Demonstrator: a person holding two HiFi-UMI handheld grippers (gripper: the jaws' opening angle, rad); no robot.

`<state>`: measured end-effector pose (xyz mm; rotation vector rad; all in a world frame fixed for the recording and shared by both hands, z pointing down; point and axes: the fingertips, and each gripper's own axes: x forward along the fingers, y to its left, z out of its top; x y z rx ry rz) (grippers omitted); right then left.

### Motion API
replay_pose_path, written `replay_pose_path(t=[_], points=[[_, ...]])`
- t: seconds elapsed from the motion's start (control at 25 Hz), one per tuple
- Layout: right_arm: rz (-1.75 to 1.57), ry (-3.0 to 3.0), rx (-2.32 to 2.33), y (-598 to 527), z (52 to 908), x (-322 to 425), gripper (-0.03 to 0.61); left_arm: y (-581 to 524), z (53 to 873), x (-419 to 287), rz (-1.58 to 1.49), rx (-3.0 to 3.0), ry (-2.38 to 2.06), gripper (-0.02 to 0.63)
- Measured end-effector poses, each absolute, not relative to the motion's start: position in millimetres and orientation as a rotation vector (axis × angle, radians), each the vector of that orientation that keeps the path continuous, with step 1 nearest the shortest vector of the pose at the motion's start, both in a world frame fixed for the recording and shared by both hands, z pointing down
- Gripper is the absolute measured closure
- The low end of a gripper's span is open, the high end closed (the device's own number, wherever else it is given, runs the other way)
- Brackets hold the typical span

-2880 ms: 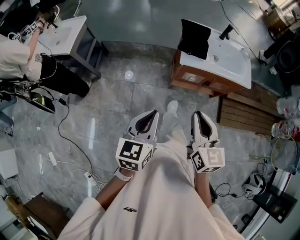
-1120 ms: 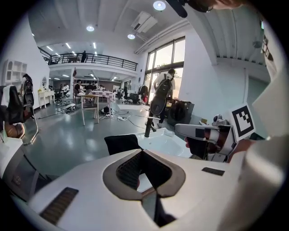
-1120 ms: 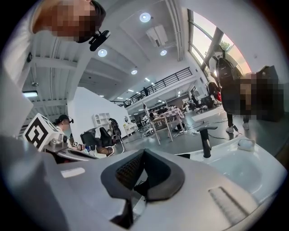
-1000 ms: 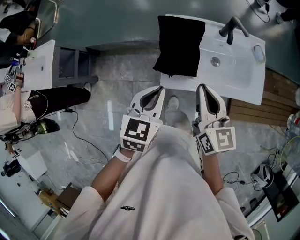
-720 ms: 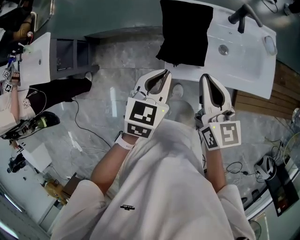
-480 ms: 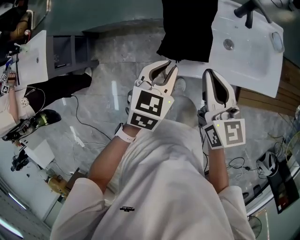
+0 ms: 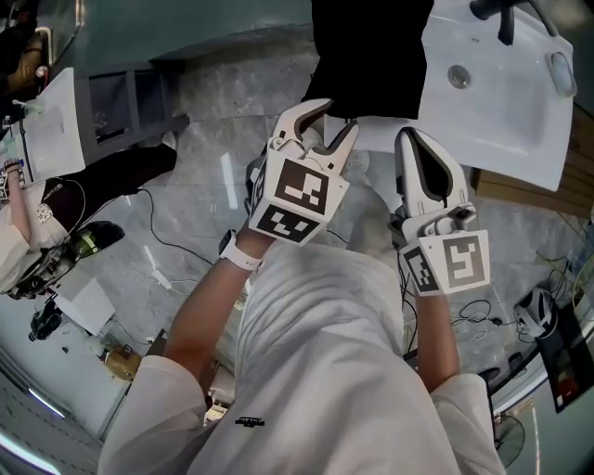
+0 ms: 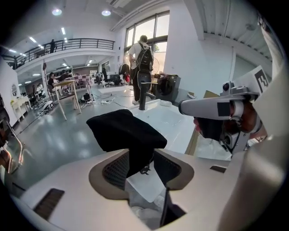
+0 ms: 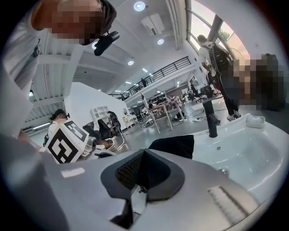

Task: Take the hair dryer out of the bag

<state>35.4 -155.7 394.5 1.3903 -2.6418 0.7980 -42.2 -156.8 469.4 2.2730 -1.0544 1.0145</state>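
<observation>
A black bag [image 7: 371,56] hangs over the front edge of the white washbasin top [image 7: 501,93]. No hair dryer shows in any view. My left gripper [image 7: 327,121] is at the bag's lower edge, and its jaws have just been opening. In the left gripper view the bag [image 8: 126,131] droops down between the open jaws, with its small zip pull [image 8: 144,170] in the gap and the pads off the cloth. My right gripper [image 7: 411,137] is shut on nothing, just right of the left one and below the counter edge. The right gripper view has the bag [image 9: 174,145] ahead of it.
A black tap [image 7: 506,14] stands at the basin's far side, with a drain hole [image 7: 457,76] in the bowl. Wooden slats [image 7: 534,195] lie on the floor to the right. Cables [image 7: 167,269] trail over the grey floor at left, near another person [image 7: 19,241] and a second white vanity [image 7: 51,130].
Both grippers have closed in on the bag and washbasin. The left gripper's jaws went from shut to open around the bag's lower edge. The right stayed shut.
</observation>
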Motion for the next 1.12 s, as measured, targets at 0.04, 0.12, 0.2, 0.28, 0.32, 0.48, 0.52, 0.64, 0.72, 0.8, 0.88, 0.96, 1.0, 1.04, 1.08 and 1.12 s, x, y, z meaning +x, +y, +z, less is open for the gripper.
replay_pose_path(t=[0.04,0.12,0.2,0.28,0.32,0.48,0.52,0.64,0.72,0.8,0.88,0.96,1.0,1.04,1.08,1.12], points=[[0.801,-2.637,1.389,-155.9,396.9,35.5,0.568,-158.2,472.5,-40.8,1.033,2.284,-1.04,0.444],[0.807,-2.628,1.388,-155.8,400.9,35.9,0.568,-160.7,480.1,-38.6,1.069,2.298,-1.01,0.431],[0.812,-2.618,1.386,-154.5,404.8,36.4,0.568,-163.9,486.7,-38.4,1.094,2.305,-1.003,0.419],[0.818,-2.607,1.385,-152.4,409.5,37.4,0.568,-166.9,491.9,-38.7,1.104,2.309,-1.004,0.42],[0.822,-2.602,1.384,-151.6,412.3,38.2,0.568,-168.2,494.3,-38.6,1.107,2.31,-1.002,0.423],[0.819,-2.585,1.382,-148.7,420.2,40.5,0.568,-177.5,493.1,-41.1,1.044,2.292,-1.05,0.585],[0.806,-2.585,1.373,-148.0,420.7,39.5,0.568,-181.2,489.2,-42.7,0.998,2.279,-1.073,0.595],[0.786,-2.59,1.33,-146.4,423.2,34.2,0.568,-191.1,479.6,-45.0,0.899,2.242,-1.107,0.597],[0.801,-2.584,1.314,-146.1,426.4,30.6,0.566,-194.6,476.7,-44.1,0.889,2.237,-1.101,0.597],[0.811,-2.577,1.309,-147.5,428.3,26.3,0.566,-198.2,472.9,-43.6,0.871,2.235,-1.096,0.597],[0.804,-2.58,1.297,-150.0,428.1,21.0,0.565,-203.1,468.7,-44.3,0.847,2.232,-1.102,0.597],[0.799,-2.584,1.28,-152.9,428.8,17.1,0.523,-209.2,465.4,-43.6,0.827,2.23,-1.109,0.597],[0.801,-2.582,1.275,-154.7,430.0,16.3,0.515,-212.7,464.4,-42.7,0.82,2.228,-1.11,0.597],[0.803,-2.579,1.271,-156.6,431.7,15.9,0.512,-216.3,463.9,-41.5,0.817,2.225,-1.109,0.597],[0.806,-2.575,1.265,-158.5,433.9,15.2,0.505,-219.9,463.6,-40.5,0.819,2.223,-1.107,0.597],[0.805,-2.57,1.252,-160.1,436.4,13.5,0.502,-223.4,462.8,-39.6,0.825,2.225,-1.104,0.597]])
